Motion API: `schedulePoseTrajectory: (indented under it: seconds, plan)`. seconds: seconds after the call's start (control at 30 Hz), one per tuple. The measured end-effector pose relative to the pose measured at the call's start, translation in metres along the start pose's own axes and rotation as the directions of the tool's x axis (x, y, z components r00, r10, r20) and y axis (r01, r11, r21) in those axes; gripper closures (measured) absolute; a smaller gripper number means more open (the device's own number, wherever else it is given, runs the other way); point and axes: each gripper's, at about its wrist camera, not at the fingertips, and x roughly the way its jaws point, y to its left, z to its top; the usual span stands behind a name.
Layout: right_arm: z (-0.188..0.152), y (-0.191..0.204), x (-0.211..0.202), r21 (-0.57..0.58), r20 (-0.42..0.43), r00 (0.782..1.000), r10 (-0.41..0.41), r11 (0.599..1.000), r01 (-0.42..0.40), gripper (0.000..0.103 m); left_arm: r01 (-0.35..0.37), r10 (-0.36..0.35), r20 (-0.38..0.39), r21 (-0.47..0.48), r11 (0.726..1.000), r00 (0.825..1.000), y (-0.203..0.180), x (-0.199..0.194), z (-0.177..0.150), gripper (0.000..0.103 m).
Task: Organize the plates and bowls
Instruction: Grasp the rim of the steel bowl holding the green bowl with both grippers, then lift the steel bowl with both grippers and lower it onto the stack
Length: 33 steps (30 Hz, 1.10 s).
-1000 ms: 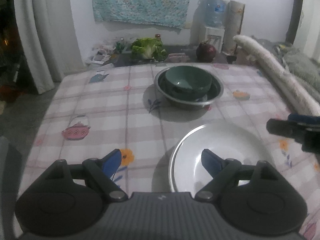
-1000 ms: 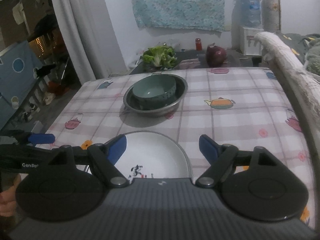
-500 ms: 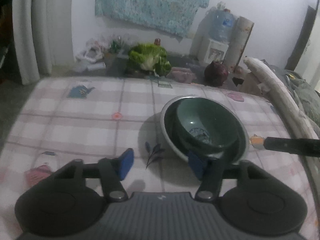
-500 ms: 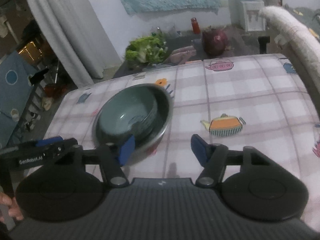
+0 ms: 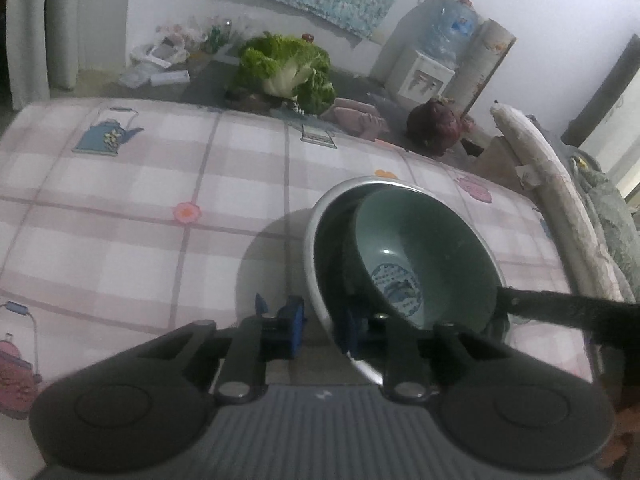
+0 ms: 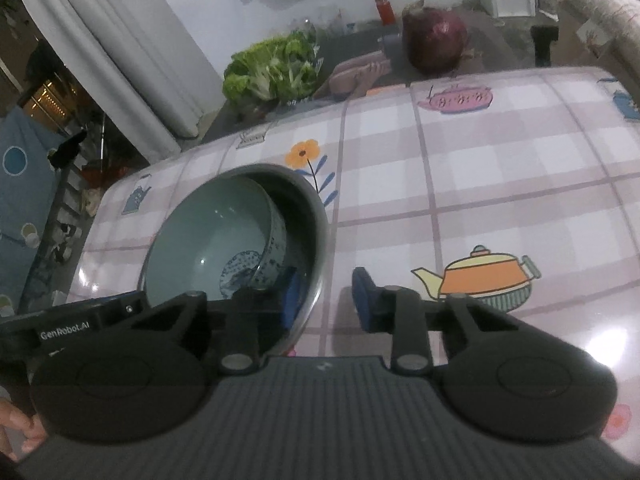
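Observation:
A green ceramic bowl (image 5: pixel 424 248) sits inside a steel bowl (image 5: pixel 320 216) on the checked tablecloth. My left gripper (image 5: pixel 322 326) straddles the steel bowl's left rim, one blue pad outside and one inside, jaws narrowed around the rim. My right gripper (image 6: pixel 328 298) straddles the steel bowl's (image 6: pixel 316 204) right rim the same way, with the green bowl (image 6: pixel 208 236) to its left. Whether the pads press the rim is not clear. Each gripper shows as a black bar in the other's view.
The tablecloth (image 5: pixel 160 200) has teapot and flower prints. Beyond the table's far edge lie a lettuce head (image 5: pixel 286 70), a red cabbage (image 6: pixel 434 38) and a water dispenser (image 5: pixel 428 72). A rolled mat (image 5: pixel 552 184) runs along the right side.
Both grippers moved forward from the white plate to the steel bowl. Their jaws narrowed from wide open to a small gap around the bowl's rim. The white plate is out of view.

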Motion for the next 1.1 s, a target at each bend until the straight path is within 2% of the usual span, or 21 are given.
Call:
schedulePoseTrajectory:
  seconds: [0.27,0.53,1.1]
  plan:
    - [0.0,-0.004,0.02,0.045,-0.022,0.999,0.044,0.998,-0.043,0.083,0.001,-0.001,0.001,-0.043,0.999,1.0,0.003,0.012,0.004,0.088]
    - [-0.001,-0.003,0.022,0.044,0.006,0.998,0.065,0.997,-0.066,0.091,0.004,-0.003,0.006,-0.101,0.995,1.0,0.007,0.017,0.006,0.09]
    - [-0.004,0.002,0.009,0.038,0.031,0.997,0.068,0.997,-0.069,0.091,-0.001,0.002,0.011,-0.118,0.993,1.0,0.004,0.005,0.005,0.091]
